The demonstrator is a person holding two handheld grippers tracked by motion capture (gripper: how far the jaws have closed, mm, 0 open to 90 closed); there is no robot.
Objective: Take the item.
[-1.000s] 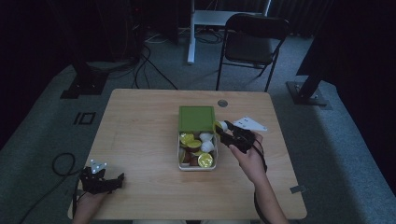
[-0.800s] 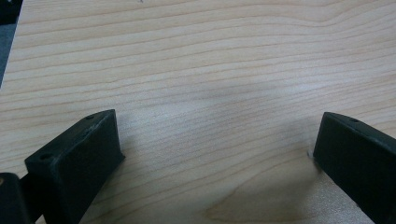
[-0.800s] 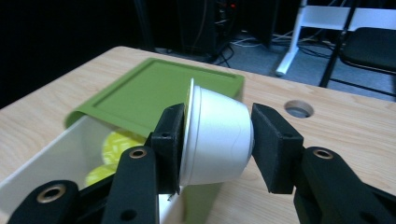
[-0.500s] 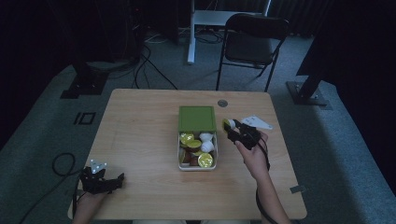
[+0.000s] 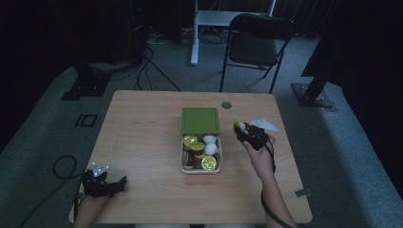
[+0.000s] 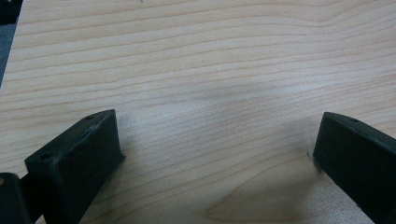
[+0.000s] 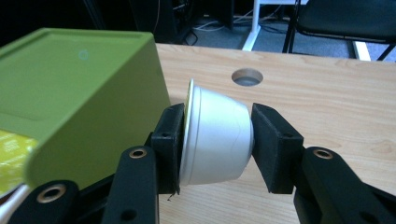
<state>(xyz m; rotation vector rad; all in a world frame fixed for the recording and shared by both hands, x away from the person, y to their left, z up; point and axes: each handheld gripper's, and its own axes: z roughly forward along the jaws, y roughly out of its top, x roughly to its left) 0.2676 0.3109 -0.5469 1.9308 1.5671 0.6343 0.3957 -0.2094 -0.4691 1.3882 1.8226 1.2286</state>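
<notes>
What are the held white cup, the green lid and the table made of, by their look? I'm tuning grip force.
White cup: likely thin plastic or coated aluminium, with a smooth satin sheen and a yellow-green foil-like rim. Green lid: seemingly matte moulded plastic, with rounded edges and an even colour. Table: pale wood or wood-look laminate, with visible grain lines.

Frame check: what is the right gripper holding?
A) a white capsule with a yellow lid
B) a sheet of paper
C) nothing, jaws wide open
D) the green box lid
A: in the right gripper view the right gripper is shut on the white capsule, right of the green box.
</notes>
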